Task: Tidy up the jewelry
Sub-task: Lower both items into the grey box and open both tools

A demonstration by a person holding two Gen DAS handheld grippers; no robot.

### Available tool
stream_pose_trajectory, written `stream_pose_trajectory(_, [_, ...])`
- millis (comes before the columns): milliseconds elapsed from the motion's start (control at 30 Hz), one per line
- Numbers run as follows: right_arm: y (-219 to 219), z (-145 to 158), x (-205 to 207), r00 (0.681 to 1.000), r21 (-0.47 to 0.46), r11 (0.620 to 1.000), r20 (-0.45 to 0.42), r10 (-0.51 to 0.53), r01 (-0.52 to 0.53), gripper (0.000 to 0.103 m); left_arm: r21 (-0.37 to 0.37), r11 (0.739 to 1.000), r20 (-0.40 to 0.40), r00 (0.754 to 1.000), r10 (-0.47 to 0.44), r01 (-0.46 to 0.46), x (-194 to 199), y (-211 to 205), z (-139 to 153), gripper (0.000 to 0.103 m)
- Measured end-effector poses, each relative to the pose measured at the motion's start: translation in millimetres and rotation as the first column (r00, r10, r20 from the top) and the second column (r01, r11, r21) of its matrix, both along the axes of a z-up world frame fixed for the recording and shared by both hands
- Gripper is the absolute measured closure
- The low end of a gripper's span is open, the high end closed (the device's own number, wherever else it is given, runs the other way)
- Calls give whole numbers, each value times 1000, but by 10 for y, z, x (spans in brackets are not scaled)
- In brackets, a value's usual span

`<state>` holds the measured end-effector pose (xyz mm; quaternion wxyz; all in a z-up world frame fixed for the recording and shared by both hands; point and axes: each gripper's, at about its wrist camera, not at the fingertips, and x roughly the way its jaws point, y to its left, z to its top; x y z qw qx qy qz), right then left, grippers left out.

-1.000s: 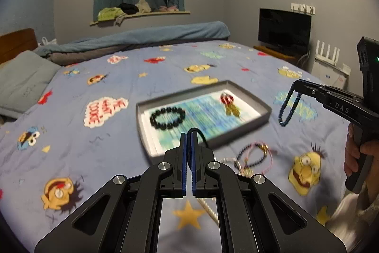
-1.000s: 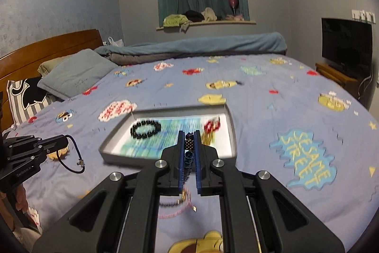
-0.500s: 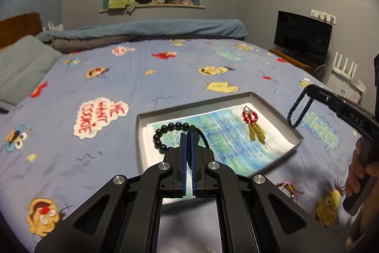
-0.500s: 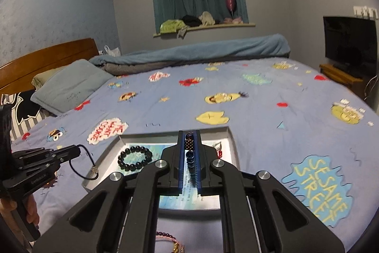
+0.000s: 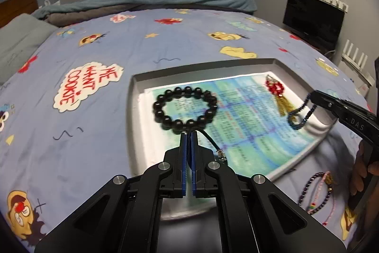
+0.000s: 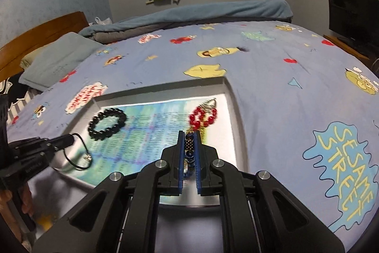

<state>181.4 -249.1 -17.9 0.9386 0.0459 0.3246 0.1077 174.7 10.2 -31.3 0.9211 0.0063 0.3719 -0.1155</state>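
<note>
Grey and shallow, a rectangular tray [image 5: 279,62] lies on the bed [image 5: 165,39], lined with a sheet of blue-green printed paper [image 5: 248,125]. On that paper rests a bracelet of large glossy black round beads [image 5: 184,108] toward the tray's left end, and toward the right end a loop of red beads with a gold tassel [image 5: 276,93].

The left gripper [image 5: 188,134] has its blue-padded jaws pressed nearly together on a thin black cord [image 5: 208,138], which arcs out to the right and ends in a small metal clasp hanging above the paper. The right gripper [image 6: 190,134] is clamped narrowly on a strand of small dark blue beads [image 6: 189,148], bunched between its pads. In the left wrist view the same strand [image 5: 299,114] dangles as a loop from the right gripper's tip [image 5: 315,96], over the tray's right end near the tassel.

Only the left wrist view shows the thin bracelets [image 5: 317,193] left on the sheet just outside the tray's near right corner: dark beaded and pink strands, overlapping. Only the right wrist view shows the wooden headboard [image 6: 35,37] and the cord [image 6: 80,153] hanging in a full loop from the left gripper [image 6: 68,140]. The bedsheet is pale blue with cartoon prints.
</note>
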Motion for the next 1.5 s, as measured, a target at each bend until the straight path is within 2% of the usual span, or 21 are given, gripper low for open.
stream_pose_trajectory(267, [-32, -66, 51, 999, -35, 998, -2, -47, 47, 96, -3, 998, -25, 998, 59, -59, 83, 125, -98, 99])
stream_pose_trajectory(400, [-30, -87, 111, 997, -54, 996, -2, -78, 78, 96, 17, 998, -23, 998, 59, -58, 109, 74, -119, 99])
stream_pose_trajectory(1300, [-8, -176, 159, 999, -46, 998, -24, -35, 34, 96, 55, 997, -31, 998, 58, -56, 157, 24, -186, 99])
stream_pose_trajectory(1467, [-31, -163, 147, 999, -31, 999, -24, -32, 32, 94, 52, 997, -26, 998, 57, -56, 156, 26, -182, 98])
stream_pose_trajectory(1500, [-35, -158, 144, 999, -28, 999, -23, -32, 31, 91, 51, 997, -24, 998, 57, -56, 149, 25, -179, 98])
